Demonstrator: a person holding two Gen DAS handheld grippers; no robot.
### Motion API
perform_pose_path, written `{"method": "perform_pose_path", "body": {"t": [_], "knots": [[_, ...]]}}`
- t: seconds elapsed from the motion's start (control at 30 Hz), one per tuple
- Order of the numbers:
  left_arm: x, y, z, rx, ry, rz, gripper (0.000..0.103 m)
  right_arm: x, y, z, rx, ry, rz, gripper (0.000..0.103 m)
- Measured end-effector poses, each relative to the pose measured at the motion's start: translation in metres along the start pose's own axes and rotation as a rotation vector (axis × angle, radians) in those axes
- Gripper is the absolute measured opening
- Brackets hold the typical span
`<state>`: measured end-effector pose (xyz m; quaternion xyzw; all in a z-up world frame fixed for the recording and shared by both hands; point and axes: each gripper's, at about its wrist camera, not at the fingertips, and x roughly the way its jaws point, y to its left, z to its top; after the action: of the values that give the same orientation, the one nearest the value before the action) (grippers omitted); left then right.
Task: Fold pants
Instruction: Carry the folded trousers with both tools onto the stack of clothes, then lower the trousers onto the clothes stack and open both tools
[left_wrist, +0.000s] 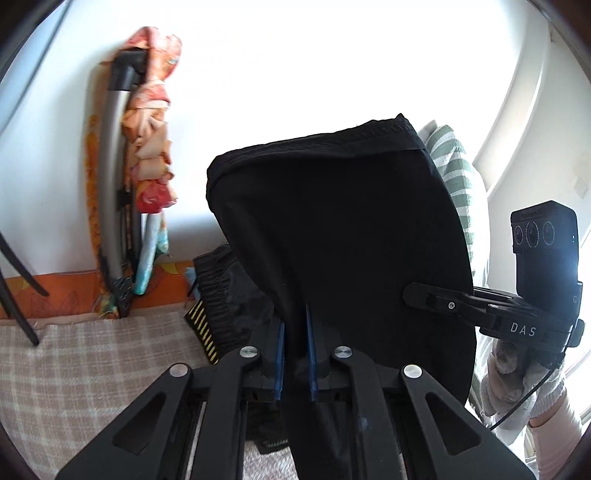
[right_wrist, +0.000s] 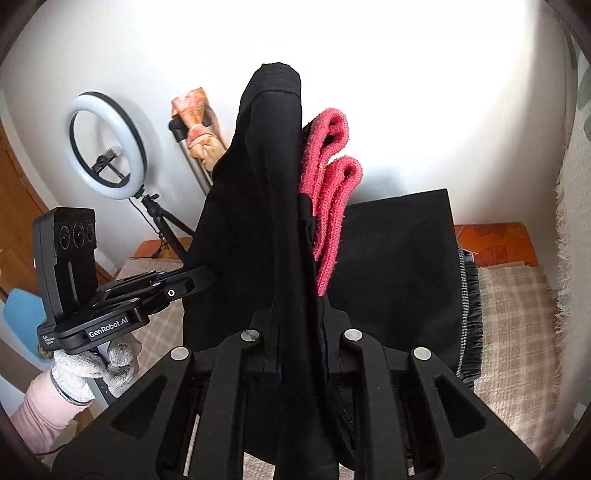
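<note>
The black pants (left_wrist: 332, 221) hang lifted above the bed, held up by both grippers. My left gripper (left_wrist: 295, 325) is shut on the pants fabric, its blue pads pinching a fold. My right gripper (right_wrist: 299, 332) is shut on another part of the pants (right_wrist: 258, 206), and it also shows at the right of the left wrist view (left_wrist: 417, 295), gripping the cloth's edge. My left gripper also shows at the left of the right wrist view (right_wrist: 207, 280). The pants hide most of what lies behind them.
A checked bedspread (left_wrist: 92, 365) covers the bed. Folded black garments (right_wrist: 399, 266) and a pink knit item (right_wrist: 328, 184) lie behind. A ring light on a tripod (right_wrist: 107, 144) stands left. A striped cloth (left_wrist: 458, 173) and a folded frame with floral cloth (left_wrist: 147, 147) lean by the wall.
</note>
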<state>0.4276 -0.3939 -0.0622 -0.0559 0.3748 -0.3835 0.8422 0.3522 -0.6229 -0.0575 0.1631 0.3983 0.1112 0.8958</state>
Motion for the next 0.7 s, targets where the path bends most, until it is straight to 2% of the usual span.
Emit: {"method": "perform_pose_path", "body": {"t": [0.3, 0.47, 0.57, 0.7], "knots": [[0.057, -0.009, -0.006, 0.03, 0.083, 0.064, 0.007, 0.033, -0.049, -0.014, 0.114, 0.042, 0.009, 0.014], [0.072, -0.012, -0.006, 0.04, 0.091, 0.079, 0.007, 0.033, -0.055, -0.017, 0.13, 0.04, 0.004, 0.015], [0.077, -0.012, -0.005, 0.048, 0.1, 0.082, 0.007, 0.031, -0.054, -0.016, 0.123, 0.036, -0.025, 0.017], [0.079, -0.013, -0.003, 0.045, 0.112, 0.098, 0.007, 0.023, -0.049, -0.015, 0.085, 0.02, -0.13, 0.026]]}}
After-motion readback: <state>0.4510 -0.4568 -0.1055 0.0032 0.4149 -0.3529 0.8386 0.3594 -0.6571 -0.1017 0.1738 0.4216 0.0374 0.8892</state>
